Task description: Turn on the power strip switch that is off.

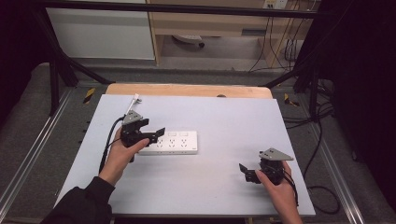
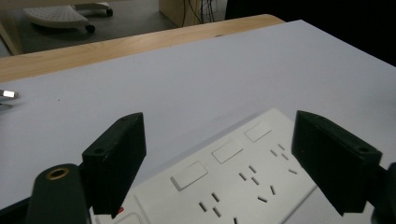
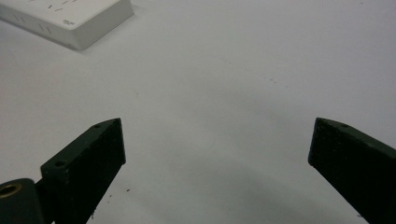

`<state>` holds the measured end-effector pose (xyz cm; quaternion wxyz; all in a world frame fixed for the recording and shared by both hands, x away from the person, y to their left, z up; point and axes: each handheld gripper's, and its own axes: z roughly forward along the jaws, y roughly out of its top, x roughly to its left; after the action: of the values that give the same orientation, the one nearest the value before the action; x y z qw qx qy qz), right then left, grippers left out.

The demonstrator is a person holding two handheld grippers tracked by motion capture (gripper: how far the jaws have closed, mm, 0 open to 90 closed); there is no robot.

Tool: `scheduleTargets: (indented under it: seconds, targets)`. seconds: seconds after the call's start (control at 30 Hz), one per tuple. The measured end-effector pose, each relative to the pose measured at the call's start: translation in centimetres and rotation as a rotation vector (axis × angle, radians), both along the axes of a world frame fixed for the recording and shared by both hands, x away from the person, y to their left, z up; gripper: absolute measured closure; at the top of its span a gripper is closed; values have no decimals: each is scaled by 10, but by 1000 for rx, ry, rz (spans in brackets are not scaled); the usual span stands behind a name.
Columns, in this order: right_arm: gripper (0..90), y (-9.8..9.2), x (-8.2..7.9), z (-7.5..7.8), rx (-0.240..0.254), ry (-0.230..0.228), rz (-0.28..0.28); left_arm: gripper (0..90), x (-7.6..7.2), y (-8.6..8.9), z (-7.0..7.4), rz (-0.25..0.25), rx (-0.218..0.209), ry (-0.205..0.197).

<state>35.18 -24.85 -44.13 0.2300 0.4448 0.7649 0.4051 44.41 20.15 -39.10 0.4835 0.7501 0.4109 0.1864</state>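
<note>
Nearest me, my right claw (image 1: 247, 173) hovers low over bare tabletop (image 1: 224, 121) at the near right, its jaws spread wide with nothing between them; in the right gripper view they frame only pale surface, with one corner of the white power strip (image 3: 70, 21) lying well apart at the upper left. I judge this hand is parked out of the way, waiting its turn. Farther in, at the left, my left claw (image 1: 152, 134) sits at the left end of the power strip (image 1: 173, 143), which lies flat and lengthwise across the middle of the tabletop, sockets and rocker switches facing up. The left gripper view shows the jaws open and straddling the strip, one on either side of it, not yet pressing it; whether either jaw brushes the casing I cannot tell. The placement reads as a line-up for pinching the strip across its narrow width. Beyond, near the far left edge, a small white plug-like connector (image 1: 136, 99) rests alone. Past the tabletop's wooden rim (image 1: 187, 89) stand a cabinet and trailing cables on the floor.
</note>
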Motion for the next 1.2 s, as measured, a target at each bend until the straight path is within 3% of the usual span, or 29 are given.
scheduleTargets:
  seconds: [0.27,0.63,0.97,1.2]
  targets:
    - [44,-1,0,0,3,-1,-5,306,5,1,-8,-6,38,26]
    - [44,-1,0,0,-1,-2,-2,422,8,5,-16,-6,31,45]
    - [44,-2,0,0,-2,-5,-3,502,8,7,-20,-1,89,39]
    - [44,-1,-1,0,0,-4,-2,595,11,8,-23,-13,82,58]
